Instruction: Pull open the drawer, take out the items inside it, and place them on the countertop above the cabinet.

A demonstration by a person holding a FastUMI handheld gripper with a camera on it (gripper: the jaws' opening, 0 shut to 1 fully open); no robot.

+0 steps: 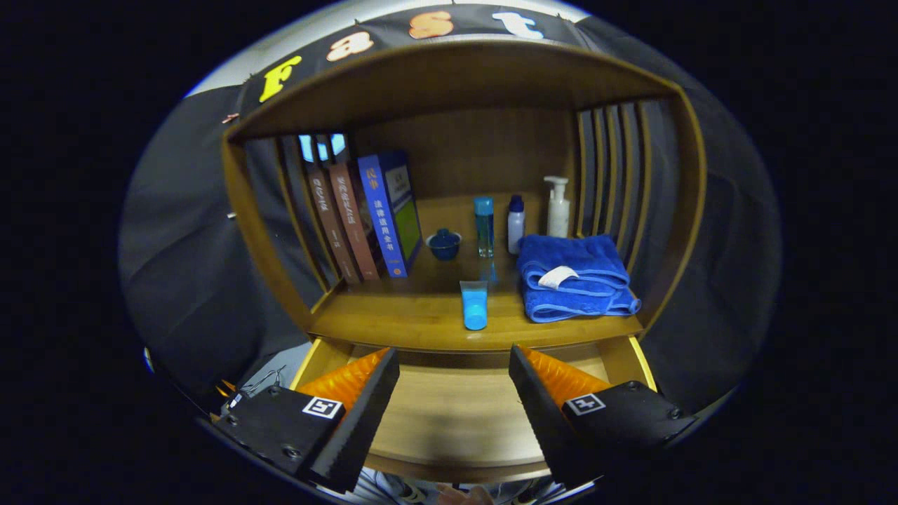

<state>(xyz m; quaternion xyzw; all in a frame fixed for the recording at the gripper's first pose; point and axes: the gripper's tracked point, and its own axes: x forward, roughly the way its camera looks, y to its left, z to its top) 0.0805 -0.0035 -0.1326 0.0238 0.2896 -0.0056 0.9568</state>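
tube [475,305] light blue | towel [574,275] royal blue | cup [444,243] dark blue | countertop [414,315] honey-brown wood grain

The camera rides on the tongs [454,375], looking forward along them — tilted slightly down over the open drawer [459,414] right beneath them, facing the desk [421,315] and cabinet back wall beyond, fairly near.

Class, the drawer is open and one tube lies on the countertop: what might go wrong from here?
1. The tube lies near the countertop's front edge; a careless pass might knock it back into the open drawer.
2. The open gripper hovers over the drawer; dropping low could bump its walls.
3. The folded towel and bottles crowd the right side, limiting placing room.
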